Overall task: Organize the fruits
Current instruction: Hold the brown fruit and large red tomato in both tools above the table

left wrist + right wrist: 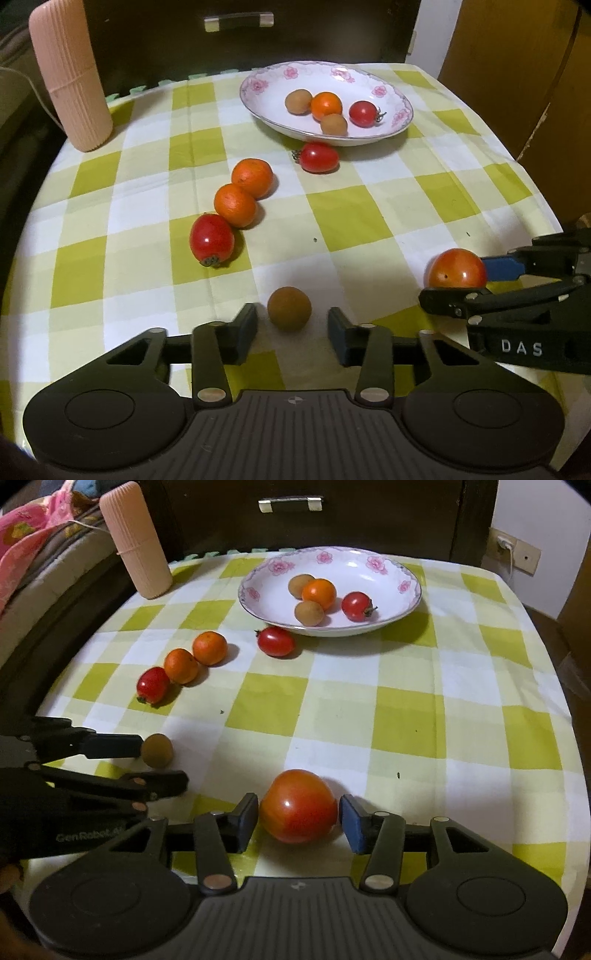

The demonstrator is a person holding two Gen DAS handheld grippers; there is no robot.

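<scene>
A floral plate (258,79) (369,559) at the back holds two brown longans, a small orange and a red cherry tomato. On the checked cloth lie a cherry tomato (319,157), two oranges (252,177) (235,205) and another cherry tomato (211,239). My left gripper (291,328) is open around a brown longan (289,308) (157,750), with gaps on both sides. My right gripper (298,818) is open around a large orange-red tomato (298,806) (457,268), pads close beside it.
A pink ribbed cylinder (70,77) (136,541) stands at the back left corner. A dark drawer front with a handle (290,502) is behind the table. The table's edges drop off left and right.
</scene>
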